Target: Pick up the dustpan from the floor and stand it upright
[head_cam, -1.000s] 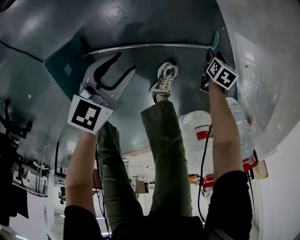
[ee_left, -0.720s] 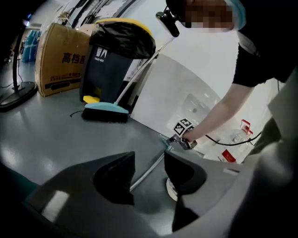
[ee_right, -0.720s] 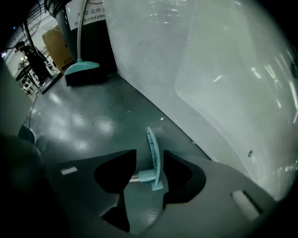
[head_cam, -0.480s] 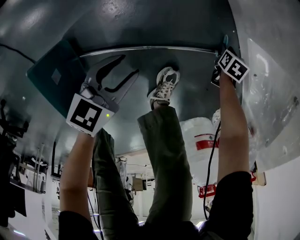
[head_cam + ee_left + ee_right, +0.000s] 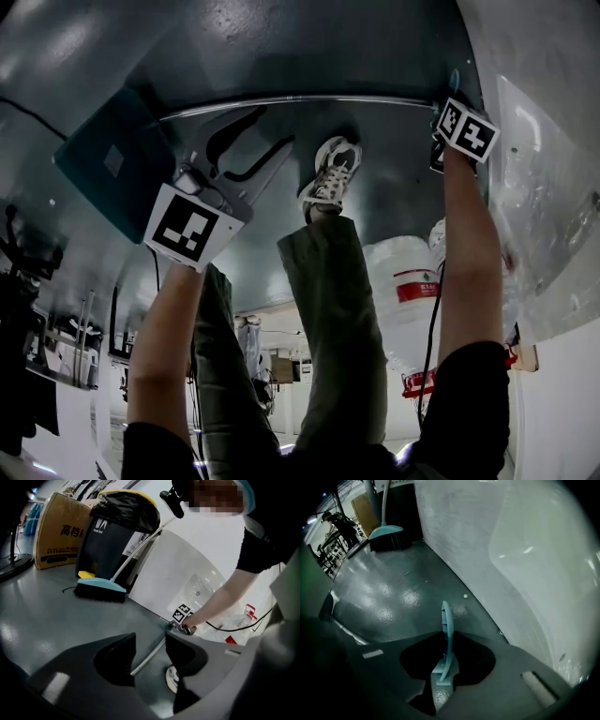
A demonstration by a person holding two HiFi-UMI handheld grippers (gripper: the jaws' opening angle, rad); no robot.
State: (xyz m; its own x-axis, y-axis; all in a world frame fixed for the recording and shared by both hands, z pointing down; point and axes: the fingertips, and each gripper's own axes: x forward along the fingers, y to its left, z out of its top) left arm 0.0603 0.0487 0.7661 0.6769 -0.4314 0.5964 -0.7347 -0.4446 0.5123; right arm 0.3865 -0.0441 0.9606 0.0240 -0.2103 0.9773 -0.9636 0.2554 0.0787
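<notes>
I see a glossy grey floor (image 5: 234,47) running to a white wall panel (image 5: 164,573), with a broom (image 5: 101,590), a black bin (image 5: 112,531) and a cardboard box (image 5: 58,531) beyond. The dustpan (image 5: 112,173) lies flat on it. The left hand-held gripper (image 5: 150,641) hangs open above the pole (image 5: 300,99). The right hand-held gripper (image 5: 447,667) is closing on the teal grip (image 5: 447,634), pads meeting it. A second ago both were higher and the right one was wide open.
</notes>
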